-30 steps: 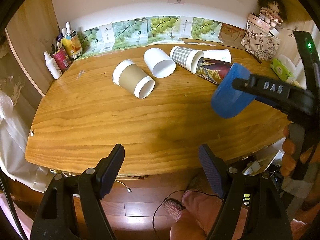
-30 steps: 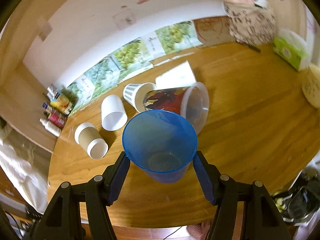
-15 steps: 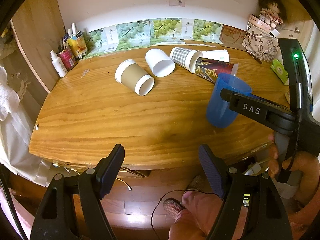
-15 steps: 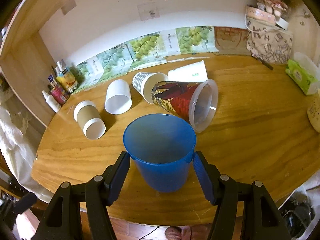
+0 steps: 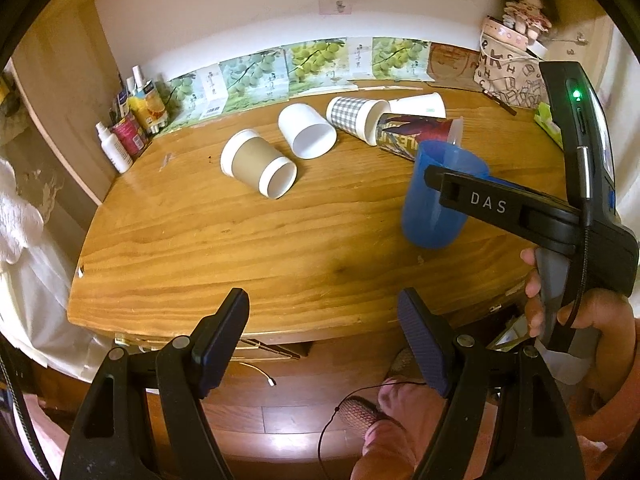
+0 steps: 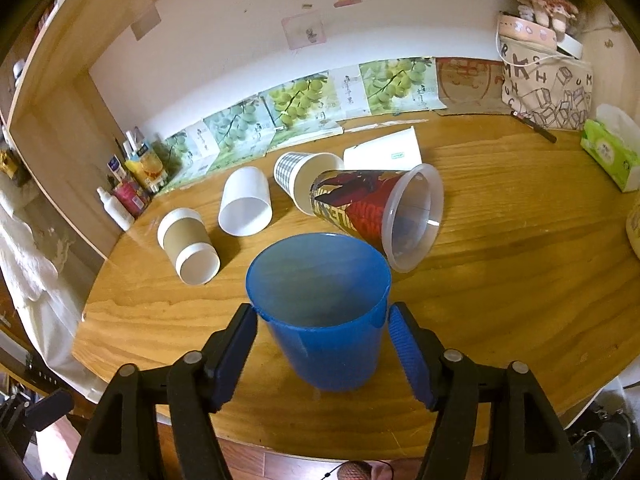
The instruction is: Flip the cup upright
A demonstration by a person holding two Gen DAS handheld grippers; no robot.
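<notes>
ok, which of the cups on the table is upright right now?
Only the blue plastic cup, mouth up between the right gripper fingers; the other five lie on their sides.

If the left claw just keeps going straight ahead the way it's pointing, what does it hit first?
Probably the near edge of the wooden table. The left claw is open, empty, and sits in front of that edge; depth is hard to judge. The nearest cup in line is the brown-sleeved cup.

Wooden table (image 5: 248,240) against a white wall (image 5: 240,20), wood floor (image 5: 280,416).
</notes>
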